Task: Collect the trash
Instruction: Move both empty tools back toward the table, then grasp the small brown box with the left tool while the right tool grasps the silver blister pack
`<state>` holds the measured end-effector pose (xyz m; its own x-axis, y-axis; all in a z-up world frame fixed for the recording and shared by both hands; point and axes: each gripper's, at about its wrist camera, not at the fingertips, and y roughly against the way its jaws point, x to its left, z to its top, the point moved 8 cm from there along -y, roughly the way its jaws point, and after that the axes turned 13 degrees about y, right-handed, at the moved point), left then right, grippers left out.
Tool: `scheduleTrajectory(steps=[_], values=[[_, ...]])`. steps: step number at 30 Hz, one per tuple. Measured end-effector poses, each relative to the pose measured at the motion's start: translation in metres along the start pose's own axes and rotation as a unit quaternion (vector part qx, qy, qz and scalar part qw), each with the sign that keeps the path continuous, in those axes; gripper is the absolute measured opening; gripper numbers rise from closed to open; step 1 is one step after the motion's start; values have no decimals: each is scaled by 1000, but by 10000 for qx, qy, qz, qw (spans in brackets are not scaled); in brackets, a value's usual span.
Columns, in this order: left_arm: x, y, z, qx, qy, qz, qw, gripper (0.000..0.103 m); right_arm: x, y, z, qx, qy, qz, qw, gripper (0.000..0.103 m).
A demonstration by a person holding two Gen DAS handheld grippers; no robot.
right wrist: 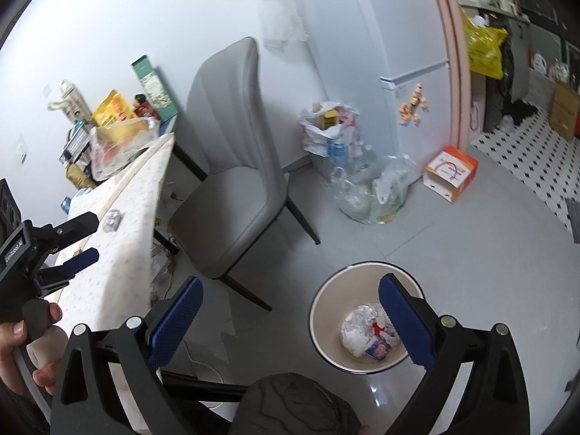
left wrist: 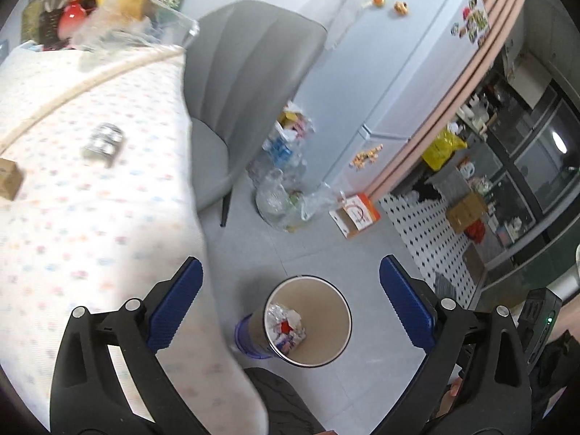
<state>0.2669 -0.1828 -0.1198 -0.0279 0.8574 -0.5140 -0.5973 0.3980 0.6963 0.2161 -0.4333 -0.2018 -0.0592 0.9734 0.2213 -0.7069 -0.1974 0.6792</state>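
Note:
A beige trash bin [left wrist: 326, 326] stands on the grey floor beside the table, with crumpled wrappers [left wrist: 286, 326] lying in its bottom. My left gripper [left wrist: 290, 268] hangs open and empty above the bin and the table's edge. A crumpled silver wrapper [left wrist: 103, 143] and a small brown box [left wrist: 9, 177] lie on the dotted tablecloth [left wrist: 90, 235]. In the right wrist view the bin [right wrist: 333, 304] with its trash [right wrist: 366, 330] sits under my open, empty right gripper [right wrist: 290, 282]. The left gripper [right wrist: 93, 236] shows there over the table, held by a hand [right wrist: 21, 344].
A grey chair [right wrist: 232, 195] stands at the table's end. Clear plastic bags of bottles [right wrist: 369, 188] and an orange-white carton [right wrist: 451, 172] sit on the floor by the fridge [left wrist: 398, 72]. Clutter crowds the table's far end [right wrist: 116, 134]. A dark knee [right wrist: 290, 406] is below.

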Motion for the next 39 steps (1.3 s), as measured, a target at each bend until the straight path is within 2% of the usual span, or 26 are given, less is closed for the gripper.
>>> scheduleTrajectory(steps=[12,18,25,30,39], values=[[65,50,35,-499,445,66,9977,97,76,-2,24,-98,540,231,9982,95],[109,74,50,-734,728,188,9945,97,121,-10,41,-176,806,447,9956,95],[155,93,72,-971,971,448,9895,97,166,-21,50,-180,984,771,9920,95],[182,98,83,-1082,955,704,9870,97,193,-32,60,-180,1145,879,9894,95],[228,88,98,-1004,837,1186,9843,97,246,-65,69,54,1503,1145,9820,95]])
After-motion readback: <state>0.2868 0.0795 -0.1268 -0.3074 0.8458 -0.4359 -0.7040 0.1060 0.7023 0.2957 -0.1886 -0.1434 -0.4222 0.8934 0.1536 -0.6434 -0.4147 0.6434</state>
